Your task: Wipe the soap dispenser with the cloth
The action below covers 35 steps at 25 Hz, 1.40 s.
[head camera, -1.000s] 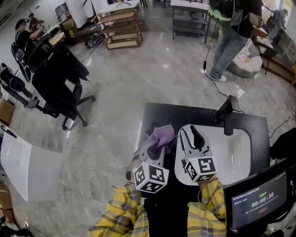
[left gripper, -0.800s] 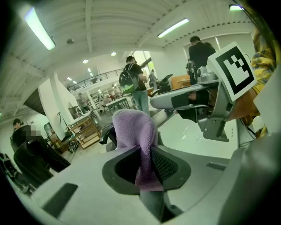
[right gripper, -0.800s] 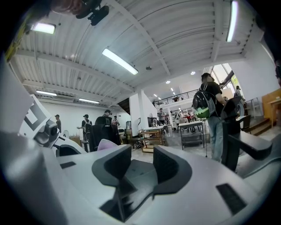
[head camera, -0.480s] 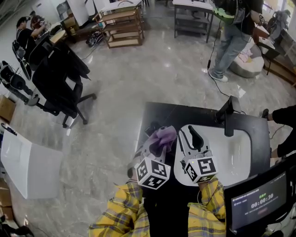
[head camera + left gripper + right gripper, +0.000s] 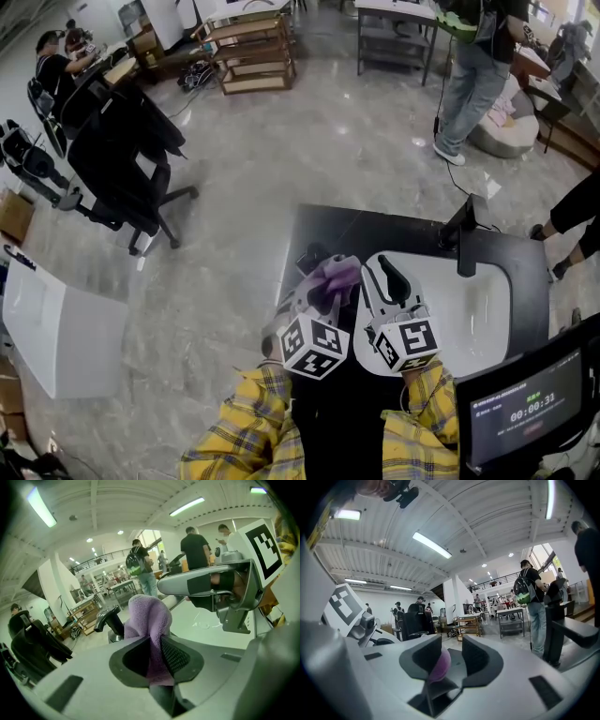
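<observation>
One pose: left claw angled downward, clamping cloth.

Monitor screen, lower right of the head view: you can read a timer in pale digits, 00:00:31.
Line above the timer: small green characters, too small for you to read.
Left cube, lower centre of the head view: black-and-white square markers, no letters.
Right cube, just right of it: markers of the same kind, no words.
</observation>
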Available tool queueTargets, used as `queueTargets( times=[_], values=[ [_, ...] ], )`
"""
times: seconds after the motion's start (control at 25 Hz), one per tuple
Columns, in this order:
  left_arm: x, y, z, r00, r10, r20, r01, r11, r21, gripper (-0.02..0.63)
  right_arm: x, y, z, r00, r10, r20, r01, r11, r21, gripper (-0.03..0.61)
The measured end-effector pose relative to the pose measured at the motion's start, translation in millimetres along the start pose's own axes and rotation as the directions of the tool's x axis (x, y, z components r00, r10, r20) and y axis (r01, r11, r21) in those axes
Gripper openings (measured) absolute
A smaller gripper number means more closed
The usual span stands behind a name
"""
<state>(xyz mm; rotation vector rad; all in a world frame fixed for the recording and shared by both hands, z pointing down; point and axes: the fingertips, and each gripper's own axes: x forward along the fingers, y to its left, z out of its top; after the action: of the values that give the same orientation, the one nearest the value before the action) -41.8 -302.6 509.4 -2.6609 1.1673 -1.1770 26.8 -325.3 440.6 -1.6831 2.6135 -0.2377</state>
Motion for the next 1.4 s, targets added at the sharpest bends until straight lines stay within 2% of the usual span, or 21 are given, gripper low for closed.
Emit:
queueTargets(
  times=[0.24, 0.88, 1.2, 1.4],
  values=[
    [-1, 1, -1, 1.0, 0.008, 0.007, -0.008, 1.0, 0.007, 0.061, 0, 3, 1, 1.0, 0.001, 0.002, -0.001, 1.0, -0.019, 0.078],
    [3, -9, -5, 1.0, 0.026, -0.003, -0.025, 0.995, 0.095, 0.061, -4, -3, -5, 1.0, -0.02, -0.017, 0.02, 1.0, -0.008, 0.054],
    [9, -14, -9, 0.998, -0.037, -0.05, 0.04, 0.997, 0.059, 0.061, -4, -5, -7, 0.999, -0.028, -0.022, 0.028, 1.0, -0.003, 0.054],
    [15, -20, -15, 0.987, -0.134, -0.084, 0.129, 0.989, -0.068, 0.061, -5, -5, -7, 0.999, -0.029, -0.018, 0.029, 1.0, -0.001, 0.054]
  ],
)
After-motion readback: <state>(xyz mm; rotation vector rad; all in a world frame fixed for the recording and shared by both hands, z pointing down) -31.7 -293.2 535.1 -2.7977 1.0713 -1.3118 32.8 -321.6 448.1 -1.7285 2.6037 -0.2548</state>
